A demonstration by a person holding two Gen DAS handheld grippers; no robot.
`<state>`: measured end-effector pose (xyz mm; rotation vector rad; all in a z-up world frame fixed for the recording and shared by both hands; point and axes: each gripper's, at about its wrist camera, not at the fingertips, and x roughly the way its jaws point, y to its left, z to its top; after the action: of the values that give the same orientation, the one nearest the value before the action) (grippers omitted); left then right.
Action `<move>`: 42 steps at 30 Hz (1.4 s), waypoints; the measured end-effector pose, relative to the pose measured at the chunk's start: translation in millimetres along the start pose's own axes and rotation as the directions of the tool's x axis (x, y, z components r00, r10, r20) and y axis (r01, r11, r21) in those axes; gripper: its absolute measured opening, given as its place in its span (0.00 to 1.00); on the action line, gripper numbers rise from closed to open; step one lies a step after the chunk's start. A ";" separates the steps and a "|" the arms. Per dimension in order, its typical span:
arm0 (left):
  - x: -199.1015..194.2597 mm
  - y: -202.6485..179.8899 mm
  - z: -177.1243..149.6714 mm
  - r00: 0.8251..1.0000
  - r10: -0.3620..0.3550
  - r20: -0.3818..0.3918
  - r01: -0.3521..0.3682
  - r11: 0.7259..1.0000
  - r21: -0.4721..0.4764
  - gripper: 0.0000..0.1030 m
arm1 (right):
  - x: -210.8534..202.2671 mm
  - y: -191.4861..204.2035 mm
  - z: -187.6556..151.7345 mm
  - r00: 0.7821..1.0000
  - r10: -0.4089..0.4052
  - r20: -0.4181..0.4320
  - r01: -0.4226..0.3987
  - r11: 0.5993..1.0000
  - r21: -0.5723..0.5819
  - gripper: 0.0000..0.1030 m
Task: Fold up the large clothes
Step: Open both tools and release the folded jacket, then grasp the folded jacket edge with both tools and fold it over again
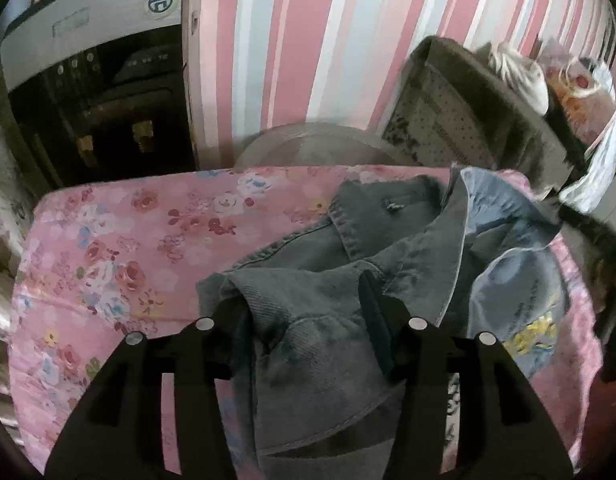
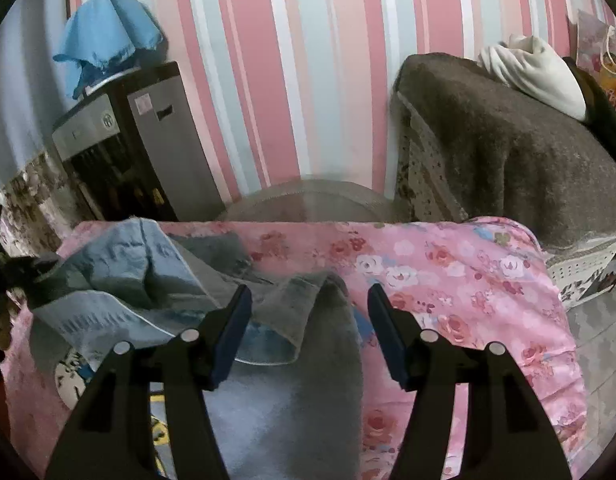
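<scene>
A grey-blue denim jacket (image 1: 387,248) lies crumpled on the pink floral cloth (image 1: 120,248) that covers the table. Its collar and pale lining face up, and a yellow print shows on the right. My left gripper (image 1: 304,300) is open, with a bunched fold of the jacket lying between its fingers. In the right wrist view the jacket (image 2: 156,280) spreads from the left to the near middle. My right gripper (image 2: 309,300) is open above a grey sleeve part and holds nothing.
A striped pink wall stands behind the table. A dark water dispenser (image 2: 128,140) with a blue cloth (image 2: 104,36) on top stands at the left. A sofa under a brown blanket (image 2: 499,148) is at the right. A round fan guard (image 2: 308,204) sits behind the table edge.
</scene>
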<state>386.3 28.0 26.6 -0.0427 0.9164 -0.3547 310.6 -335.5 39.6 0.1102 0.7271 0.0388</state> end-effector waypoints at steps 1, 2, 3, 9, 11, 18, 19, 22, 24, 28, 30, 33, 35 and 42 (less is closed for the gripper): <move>-2.6 3.2 1.3 1.000 -0.024 -0.001 0.024 1.000 -0.020 0.51 | 0.2 -0.5 -1.3 1.000 0.001 -0.002 -0.001 1.000 0.001 0.59; -4.2 4.8 2.2 0.999 -0.040 0.001 0.040 0.999 -0.032 0.52 | 0.4 -1.2 -2.1 1.000 0.004 -0.004 -0.004 1.000 0.004 0.59; -6.3 6.0 3.1 0.998 -0.058 0.003 0.058 0.997 -0.040 0.54 | 0.5 -1.6 -2.9 1.000 0.004 -0.003 -0.004 1.000 0.006 0.59; -31.9 3.4 6.6 0.994 -0.008 0.113 0.010 1.000 -0.016 0.97 | -0.4 -3.0 -7.6 1.000 0.004 -0.003 -0.004 1.000 0.015 0.59; -37.1 4.1 8.3 0.991 0.028 0.129 -0.026 0.999 -0.021 0.97 | -0.5 -3.5 -9.2 1.000 0.002 -0.003 -0.002 1.000 0.016 0.59; -36.7 19.5 -26.0 0.985 0.123 0.123 -0.124 0.992 0.002 0.97 | -0.3 -7.3 -19.3 1.000 -0.016 -0.018 0.016 1.000 -0.010 0.59; -37.5 22.0 -34.2 0.984 0.129 0.120 -0.131 0.991 0.012 0.97 | 0.0 -8.0 -21.5 1.000 -0.014 -0.021 0.013 1.000 -0.016 0.59; -43.8 30.9 -56.1 0.980 0.158 0.119 -0.163 0.986 0.036 0.97 | 0.4 -7.9 -25.6 1.000 -0.008 -0.021 0.007 0.999 -0.039 0.59; -45.9 39.3 -67.5 0.981 0.160 0.109 -0.166 0.985 0.047 0.97 | 4.2 -6.4 -23.9 1.000 -0.007 -0.024 0.006 0.999 -0.050 0.59; -24.1 48.6 -64.6 0.991 0.128 0.045 -0.130 0.991 0.034 0.97 | 23.9 -1.1 -14.0 0.999 0.004 -0.054 -0.007 0.998 -0.055 0.59; -3.5 42.0 -57.8 0.993 0.114 0.016 -0.115 0.992 0.057 0.97 | 39.0 2.8 -9.6 0.996 0.006 -0.088 -0.012 0.998 -0.065 0.59; 28.5 23.9 -42.5 0.981 0.192 0.005 -0.191 0.972 0.135 0.97 | 56.8 9.6 -4.4 0.993 -0.012 -0.116 -0.001 0.994 -0.112 0.59; 40.5 13.9 -30.3 0.978 0.207 0.025 -0.208 0.962 0.174 0.97 | 66.4 11.3 2.5 0.992 -0.001 -0.124 -0.014 0.993 -0.121 0.59; 79.6 22.7 0.5 0.988 0.148 -0.038 -0.143 0.983 0.119 0.49 | 82.7 26.2 8.5 0.993 -0.036 -0.115 0.012 0.978 -0.207 0.29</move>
<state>437.3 24.0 -38.5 0.1394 0.9380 -0.2728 378.1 -304.1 -5.8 -0.0997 0.8388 0.0980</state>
